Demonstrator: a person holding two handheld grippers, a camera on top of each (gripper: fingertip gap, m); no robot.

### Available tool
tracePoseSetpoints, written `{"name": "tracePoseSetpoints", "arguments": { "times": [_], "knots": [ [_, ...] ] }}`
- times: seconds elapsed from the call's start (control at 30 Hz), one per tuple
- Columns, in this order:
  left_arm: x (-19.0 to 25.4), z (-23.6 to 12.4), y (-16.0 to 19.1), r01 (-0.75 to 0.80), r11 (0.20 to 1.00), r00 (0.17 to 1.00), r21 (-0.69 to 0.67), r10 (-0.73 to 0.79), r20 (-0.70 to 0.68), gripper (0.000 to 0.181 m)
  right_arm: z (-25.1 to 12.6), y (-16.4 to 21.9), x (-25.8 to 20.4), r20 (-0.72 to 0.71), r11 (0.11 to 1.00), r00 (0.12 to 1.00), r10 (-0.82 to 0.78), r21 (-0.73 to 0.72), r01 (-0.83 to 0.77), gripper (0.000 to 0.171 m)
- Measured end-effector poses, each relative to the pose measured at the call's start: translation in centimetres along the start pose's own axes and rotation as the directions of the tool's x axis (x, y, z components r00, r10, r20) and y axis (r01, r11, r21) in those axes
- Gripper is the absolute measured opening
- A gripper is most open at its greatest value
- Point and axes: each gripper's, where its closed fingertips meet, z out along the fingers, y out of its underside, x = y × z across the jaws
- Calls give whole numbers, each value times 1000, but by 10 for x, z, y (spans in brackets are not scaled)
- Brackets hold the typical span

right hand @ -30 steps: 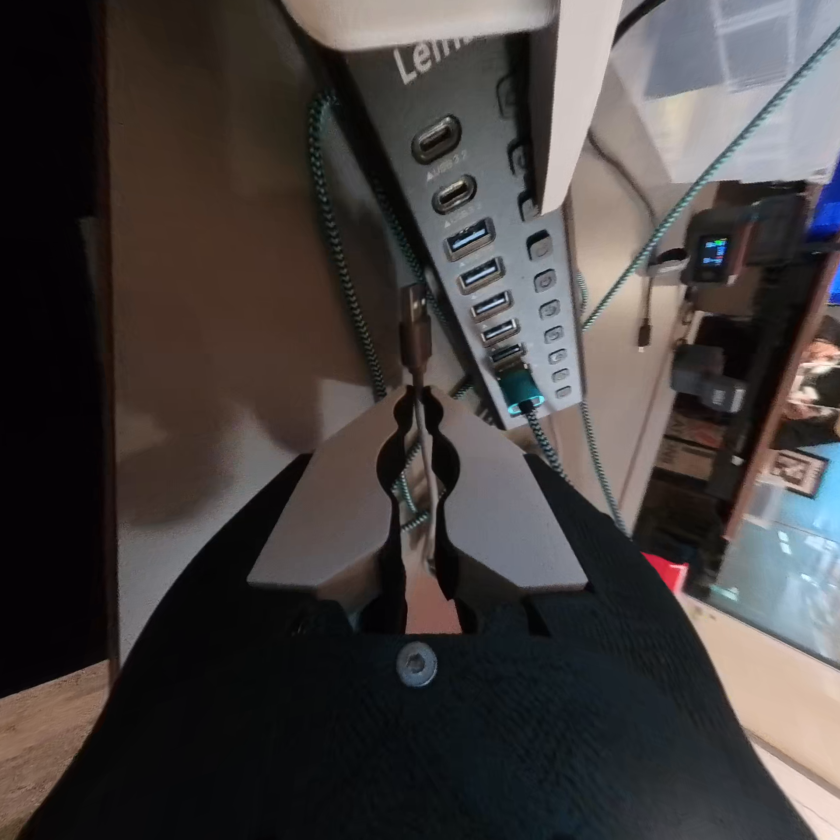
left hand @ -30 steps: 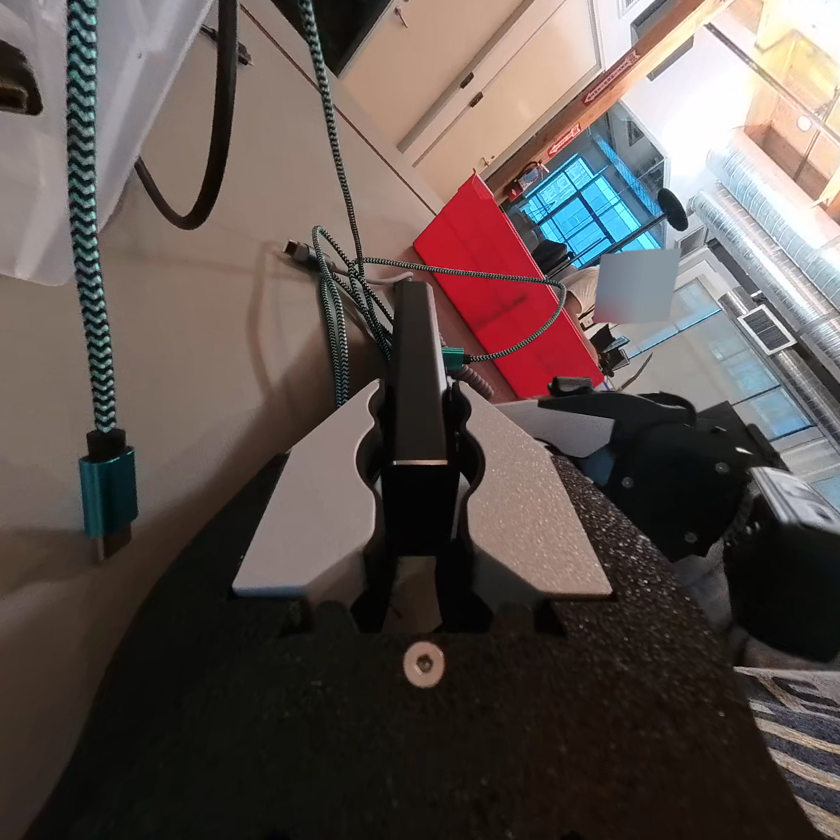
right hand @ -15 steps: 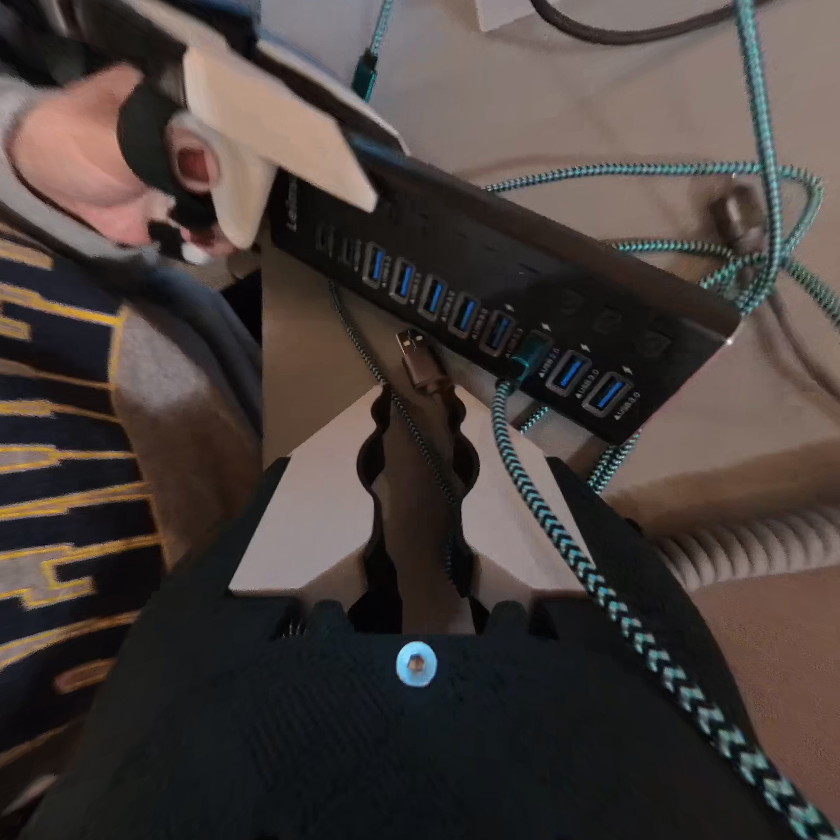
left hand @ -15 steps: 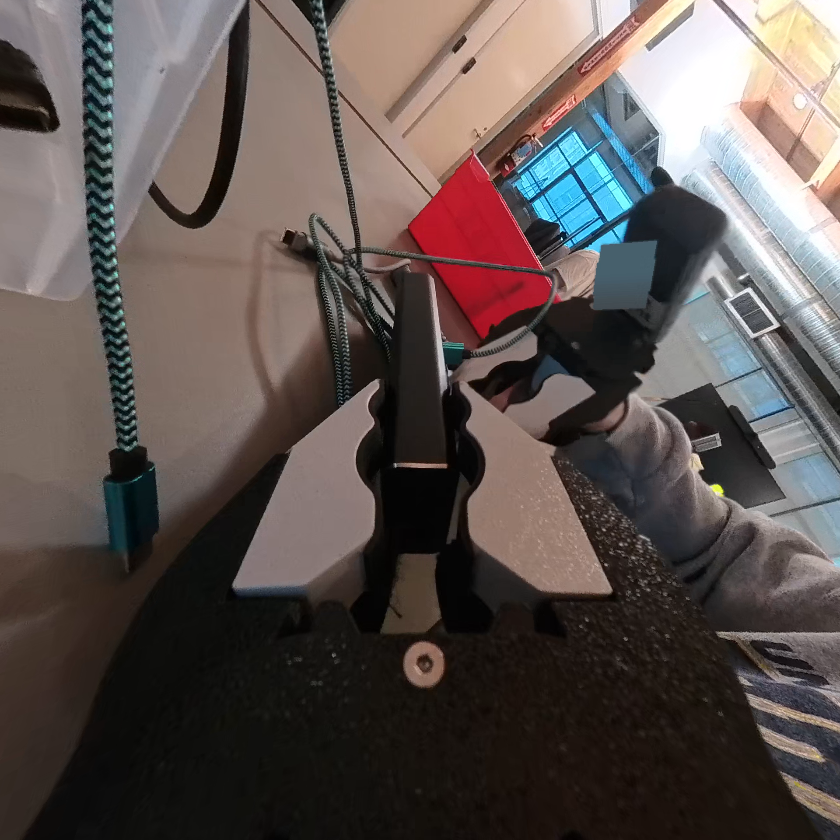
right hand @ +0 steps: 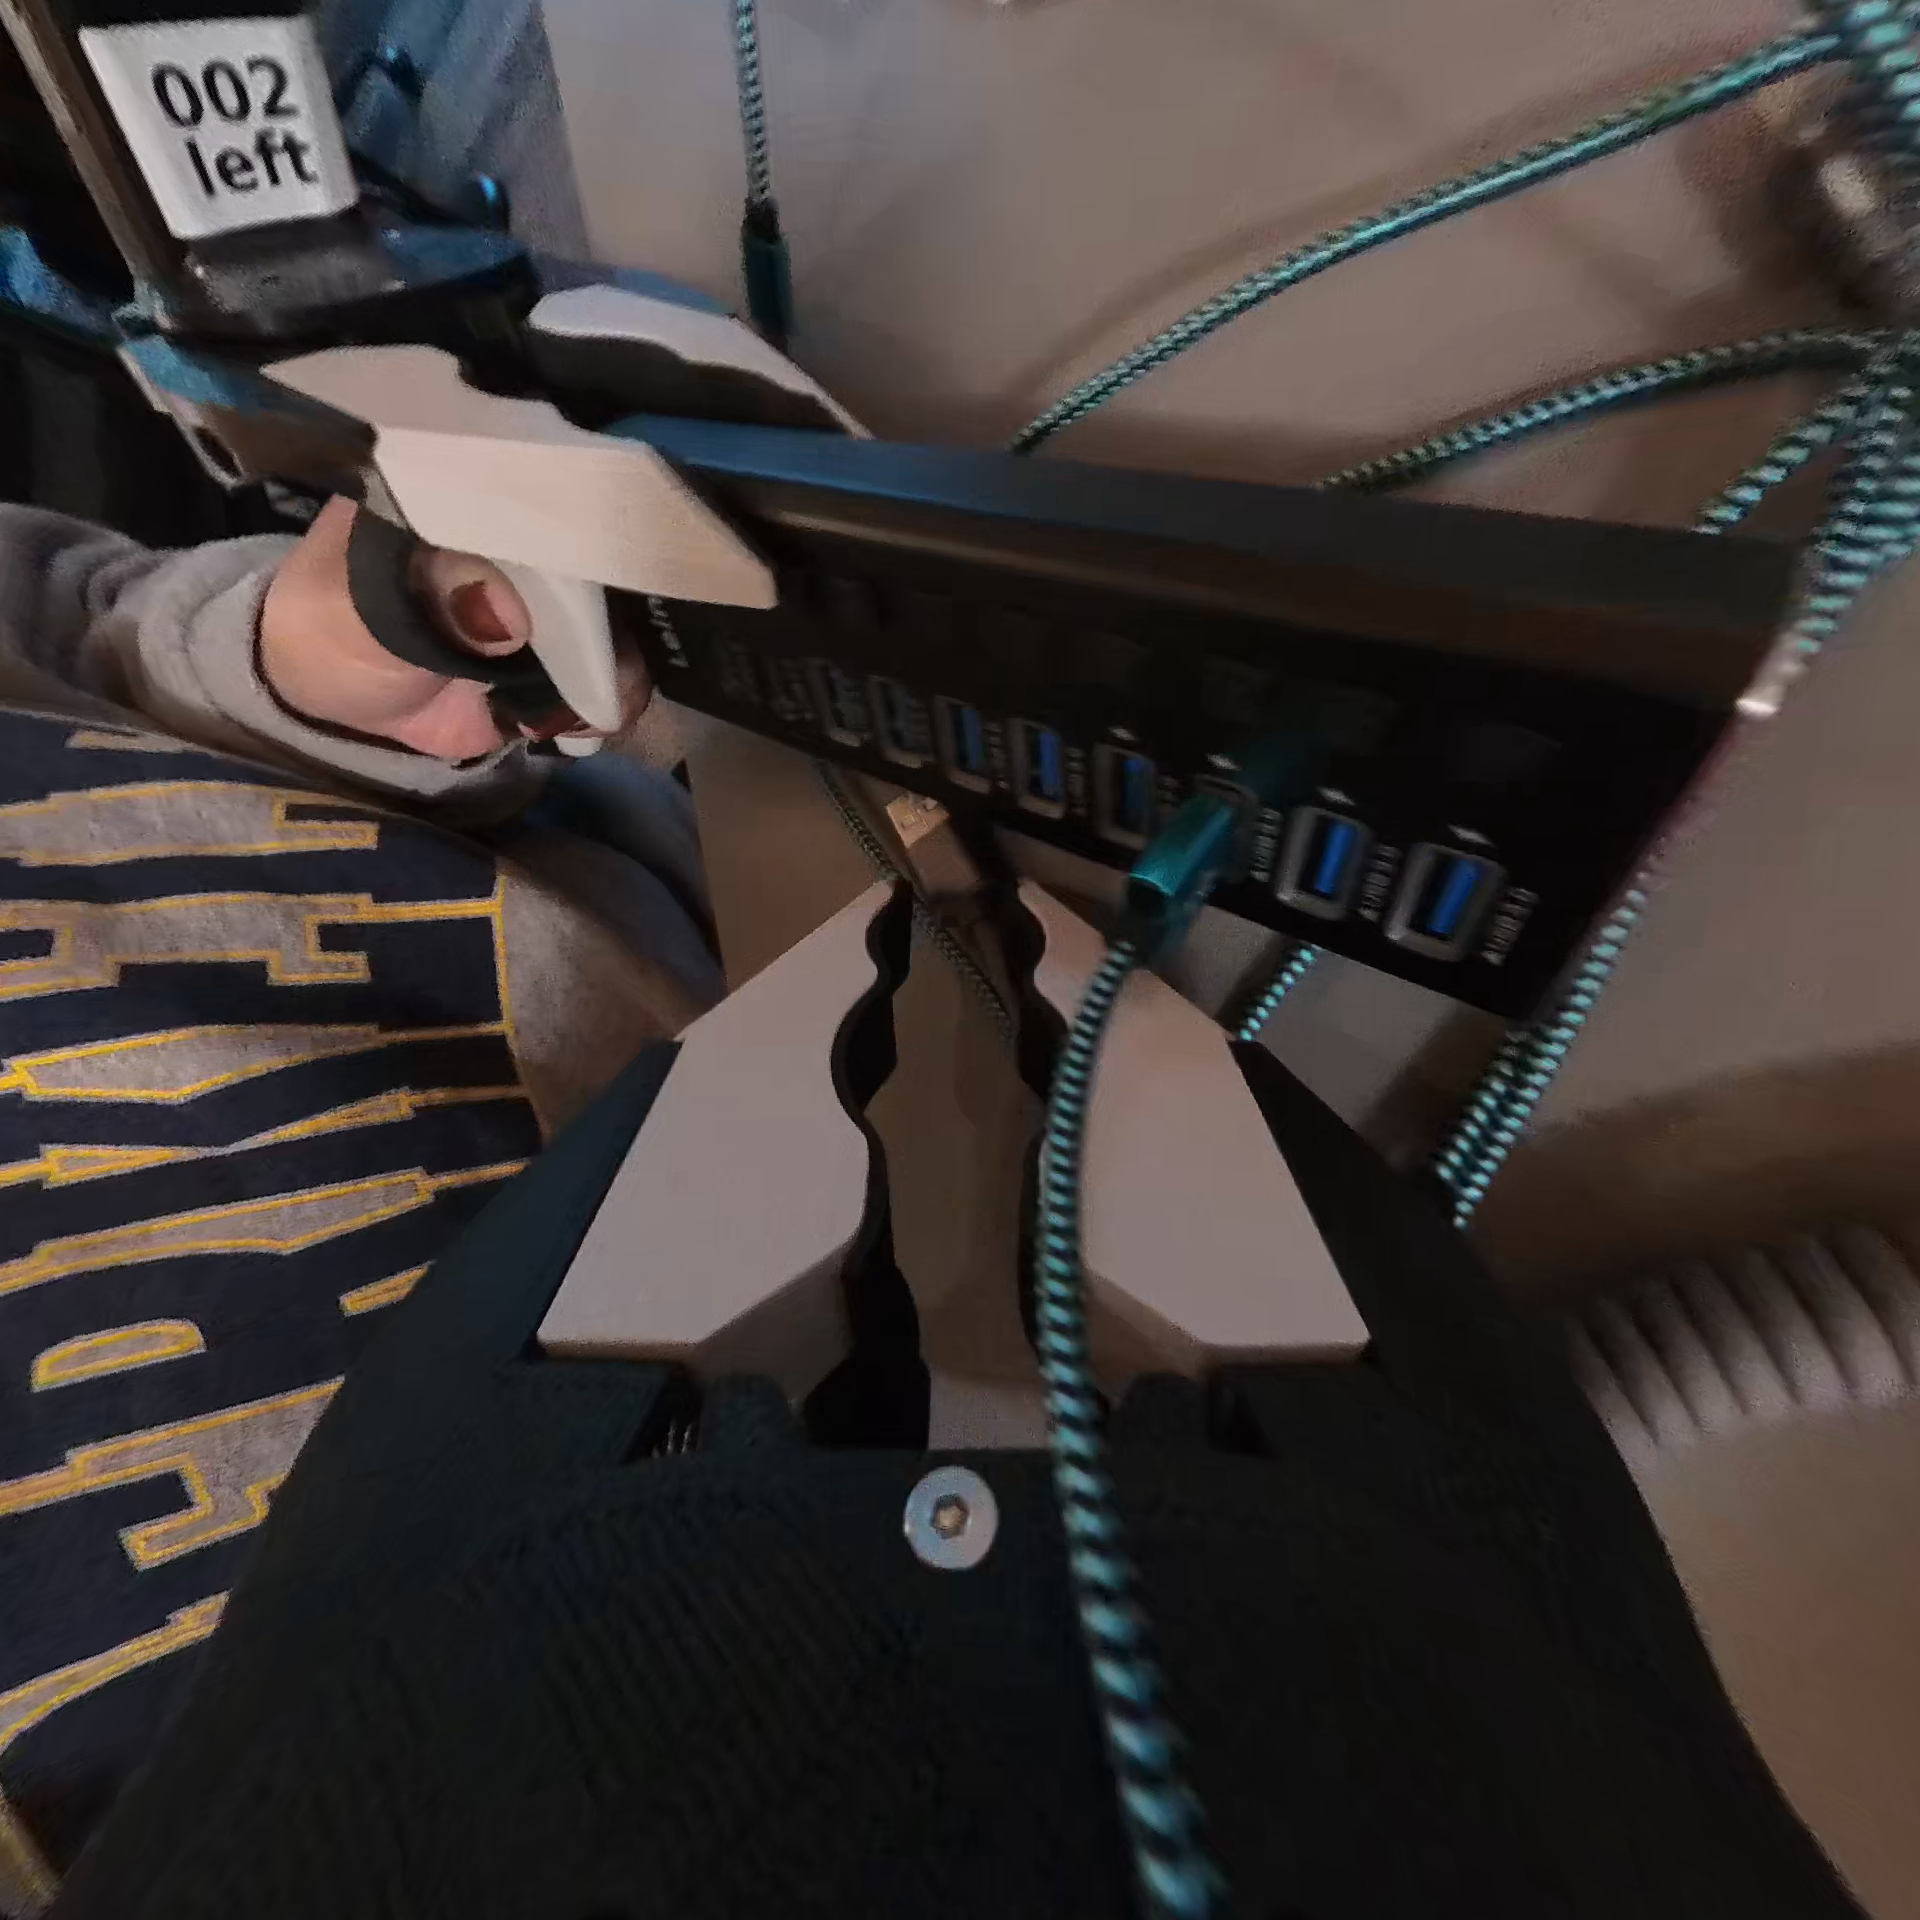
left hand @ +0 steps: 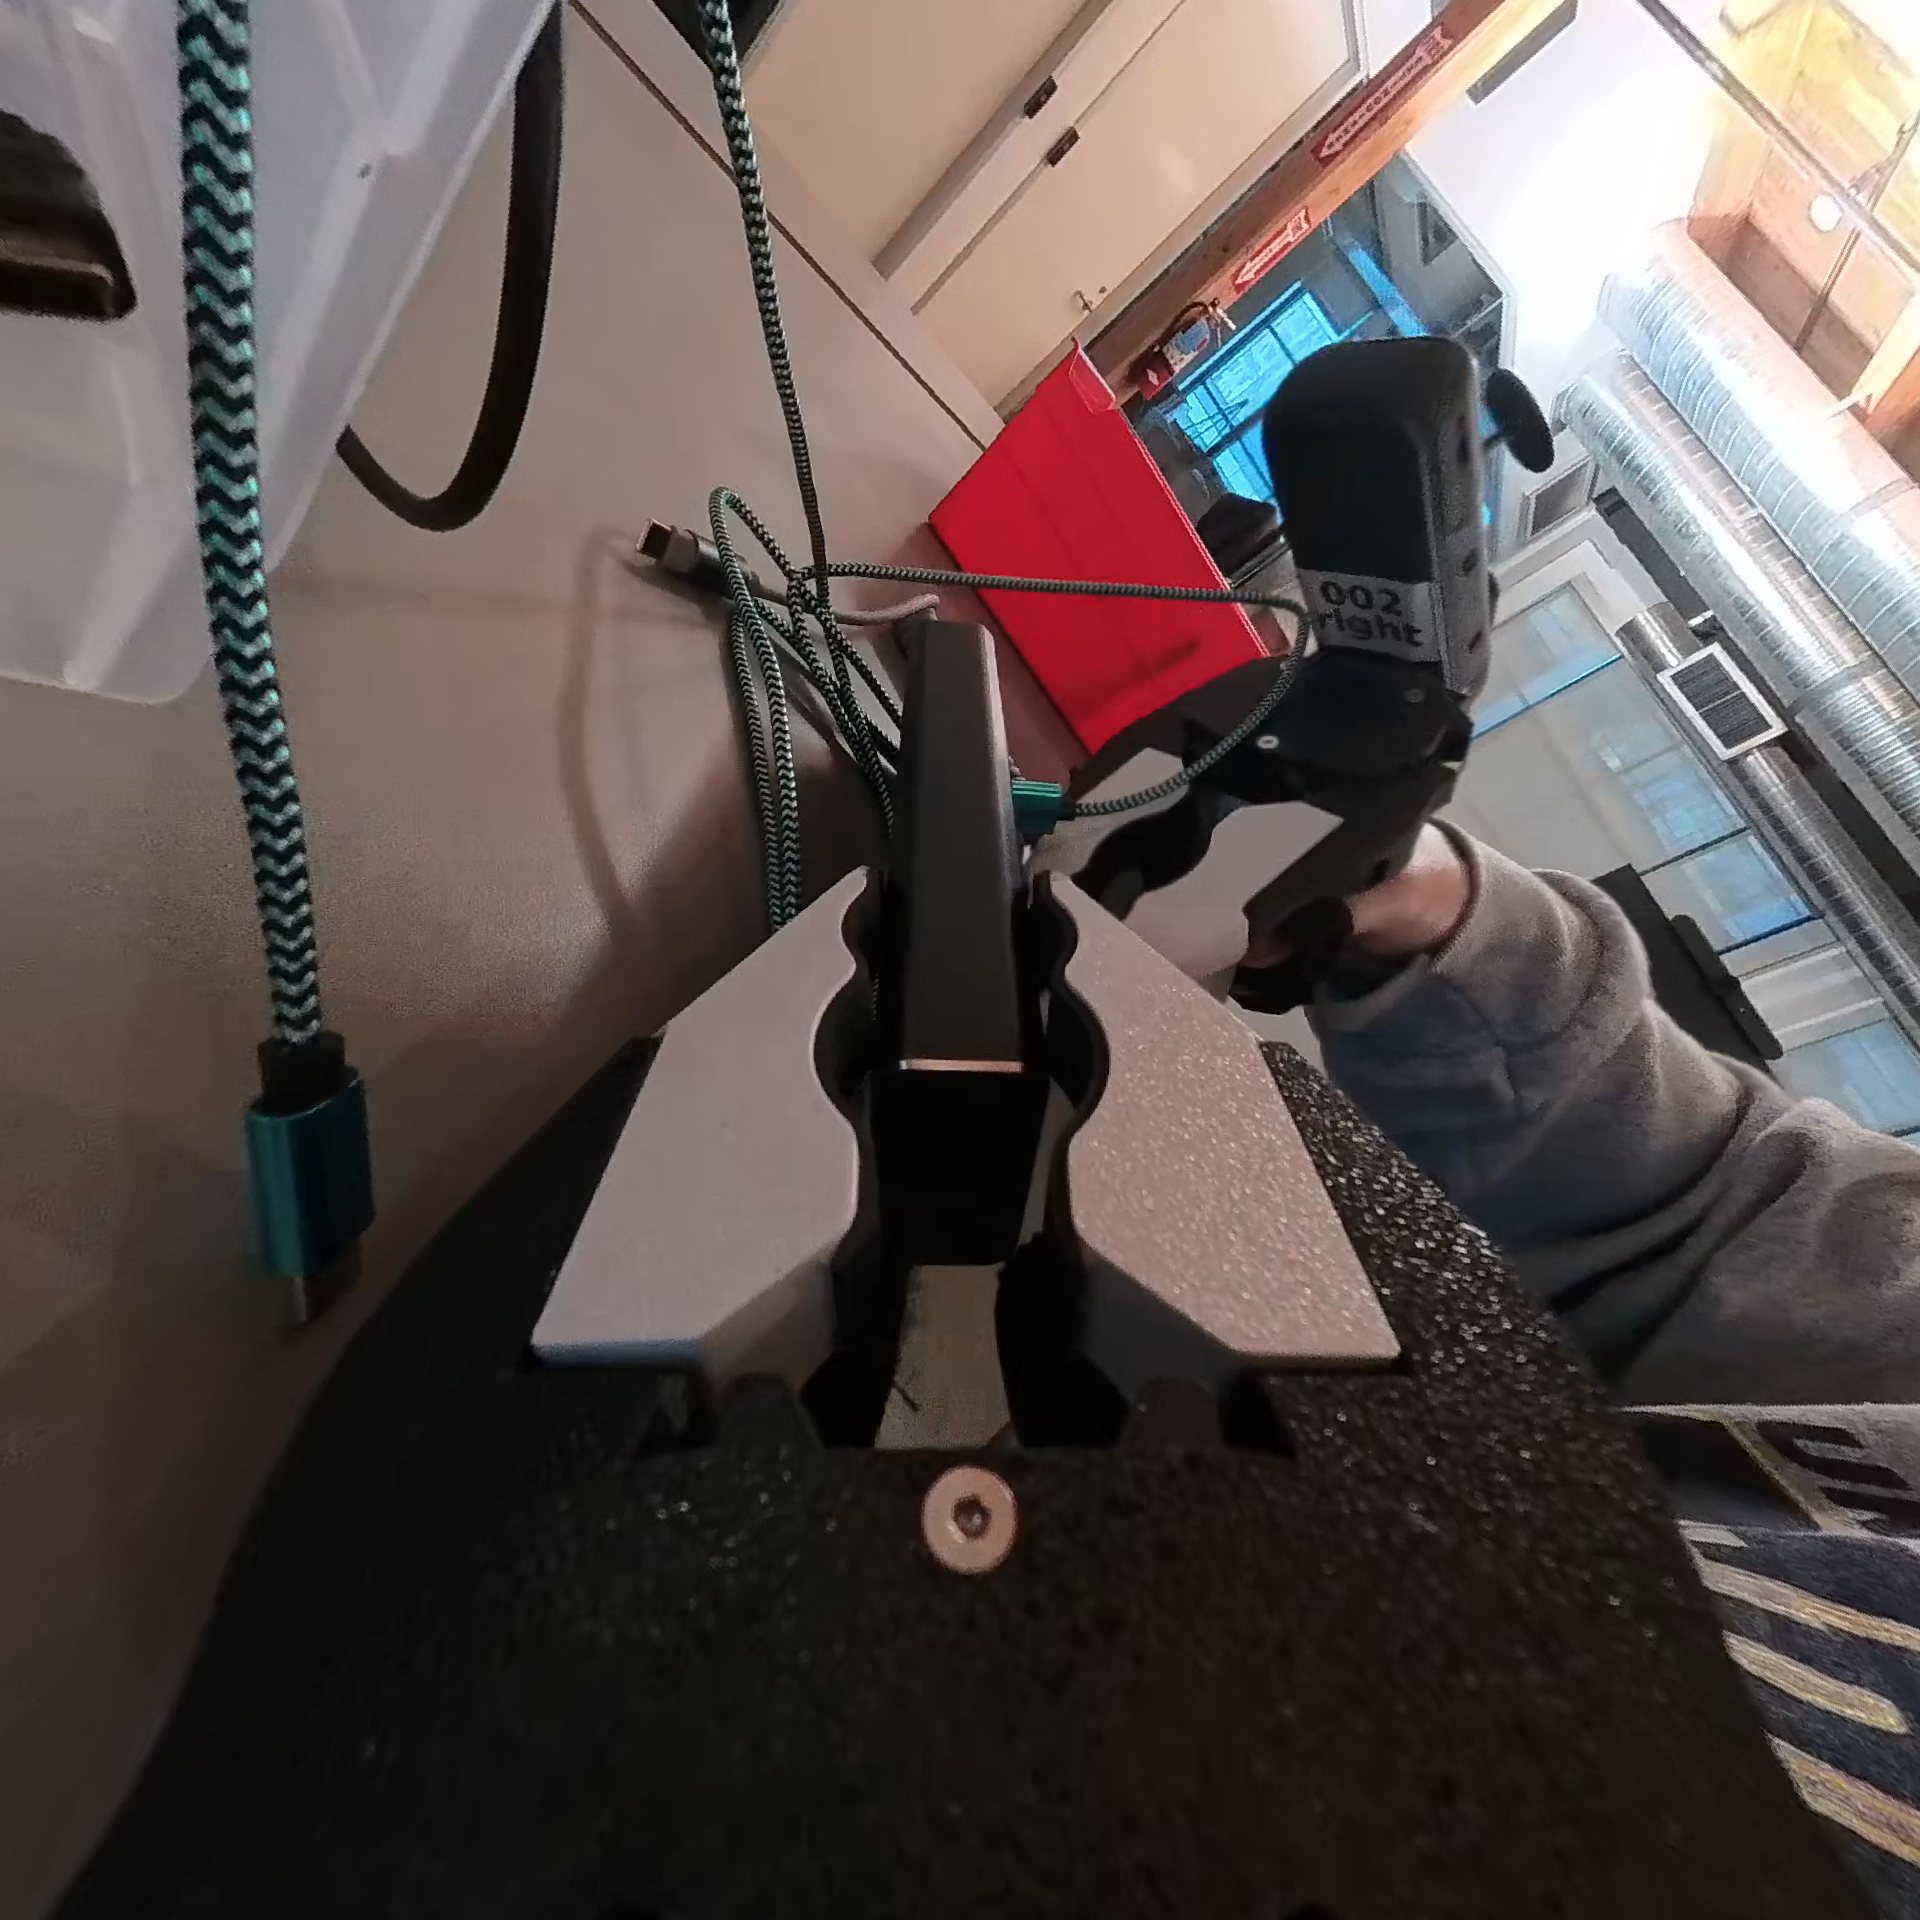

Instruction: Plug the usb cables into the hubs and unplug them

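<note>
The left gripper (left hand: pixel 951 914) is clamped on one end of the black USB hub (right hand: pixel 1195 665), held edge-up over the beige table (left hand: pixel 468 790). The right gripper (right hand: pixel 951 914) stands parted, a grey USB-A plug (right hand: pixel 930 836) just beyond its fingertips, apparently loose. The hub's row of blue ports (right hand: pixel 1320 868) has one teal-plugged braided cable (right hand: pixel 1179 868) inserted.

A translucent white plastic bin (left hand: pixel 94 343) fills the near left corner of the left wrist view, resting on the beige tabletop (left hand: pixel 488 790). A thick black cord (left hand: pixel 520 312) loops down beside it. Far off to the right stands a red panel (left hand: pixel 1081 592), with pale cabinet doors (left hand: pixel 997 156) behind it. Ribbed silver ducts (left hand: pixel 1766 499) run along the far right. In the right wrist view, a navy carpet with yellow lines (right hand: pixel 208 1195) covers the left side.
</note>
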Motion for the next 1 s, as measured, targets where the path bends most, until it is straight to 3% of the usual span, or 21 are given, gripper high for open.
{"name": "tracePoseSetpoints", "arguments": {
  "times": [0.27,0.33,0.53,0.7,0.77,0.9,1.0],
  "knots": [
    [0,0,0,4,1000,1000,2,-4,1,26,6,0,-3,-86,986,982,-168,-7,168,9],
    [0,-1,-1,22,1000,1000,8,-22,2,27,2,-3,-4,-136,967,959,-248,23,253,0],
    [-1,-1,-4,50,998,999,38,-50,6,26,-3,6,-1,-371,854,787,-493,-32,520,0],
    [-6,-5,-12,51,997,998,57,-53,38,27,-18,-1,2,-505,784,680,-531,10,620,0],
    [-8,-12,-20,49,995,997,88,-55,57,27,-22,-3,7,-508,784,682,-526,20,620,7],
    [-7,-27,-35,17,992,996,124,-28,82,22,-22,-3,9,-389,827,779,-491,74,558,19],
    [-2,-30,-34,-54,994,993,94,44,110,22,-17,1,12,-329,821,780,-532,23,570,20]
  ]
}}
